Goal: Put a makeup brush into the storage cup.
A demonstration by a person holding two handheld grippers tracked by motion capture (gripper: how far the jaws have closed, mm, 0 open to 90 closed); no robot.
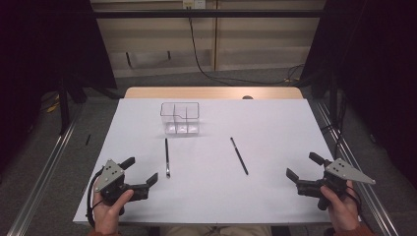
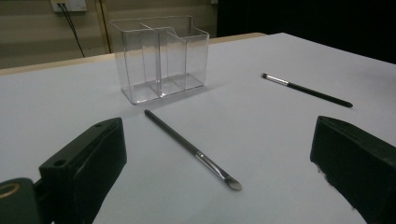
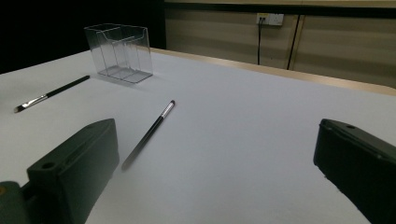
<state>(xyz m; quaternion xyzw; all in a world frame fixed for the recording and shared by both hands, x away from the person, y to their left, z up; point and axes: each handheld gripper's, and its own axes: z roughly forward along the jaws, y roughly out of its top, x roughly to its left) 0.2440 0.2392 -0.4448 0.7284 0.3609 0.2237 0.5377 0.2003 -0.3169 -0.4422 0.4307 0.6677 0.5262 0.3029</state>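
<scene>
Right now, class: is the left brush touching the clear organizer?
Apart. The left gripper view shows bare table between the left brush and the clear organizer.

The table (image 1: 275,123) is covered in plain white, and a light brown edge is seen at its far side. The box (image 1: 180,118) is clear like glass. Both brushes (image 1: 167,157) (image 1: 239,156) are black with a silver band. The grippers (image 1: 140,172) (image 1: 302,169) are black, each topped by a grey plate.
</scene>
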